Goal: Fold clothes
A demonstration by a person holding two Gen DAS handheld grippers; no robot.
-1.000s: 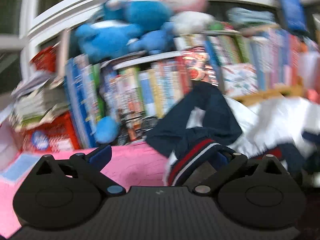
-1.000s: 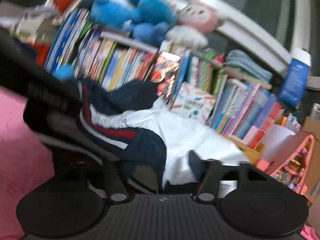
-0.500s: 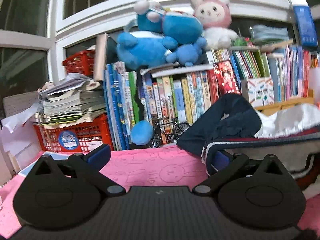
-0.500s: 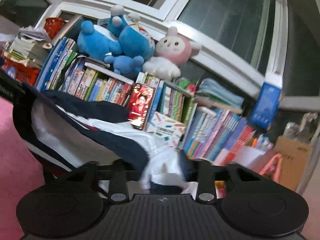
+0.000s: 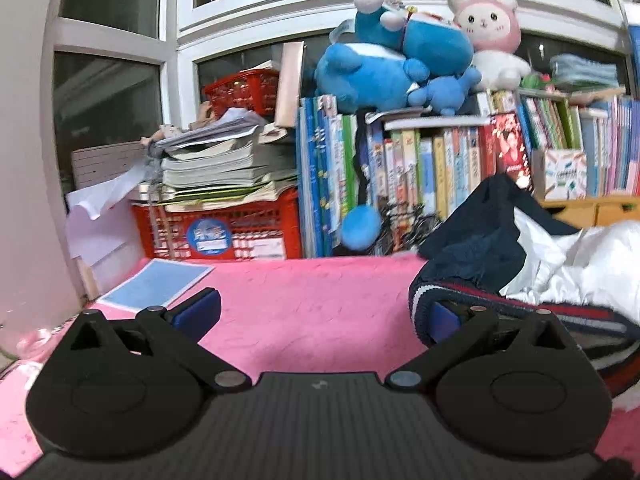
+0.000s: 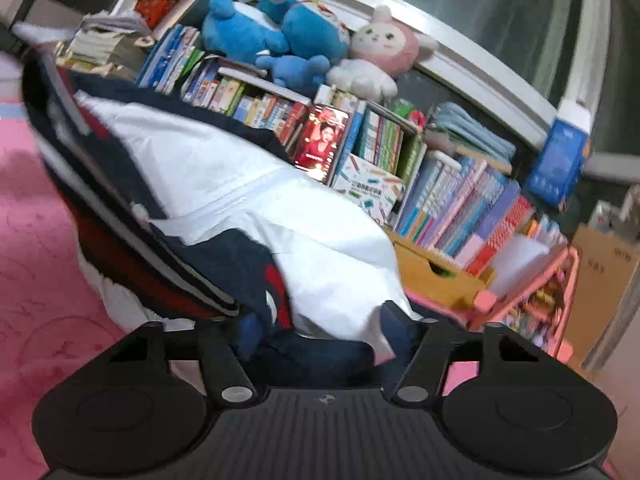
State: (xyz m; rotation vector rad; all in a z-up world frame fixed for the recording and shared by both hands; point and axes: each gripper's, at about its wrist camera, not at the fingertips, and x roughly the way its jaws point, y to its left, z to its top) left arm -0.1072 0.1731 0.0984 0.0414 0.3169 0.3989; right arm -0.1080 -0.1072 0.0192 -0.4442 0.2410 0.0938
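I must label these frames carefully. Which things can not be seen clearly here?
- Right tongs: tips buried under the jacket, right view; grip unclear.
- Jacket's right part: cut by the frame edge, left view.
- Book titles: too small, both views.
- Striped hem: motion-blurred, right view.

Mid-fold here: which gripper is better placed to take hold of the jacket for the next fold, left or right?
Right, probably. The right gripper already has the navy and white jacket bunched between its fingers. The left gripper stands wide open over bare pink cover, with only its right finger against the striped hem.
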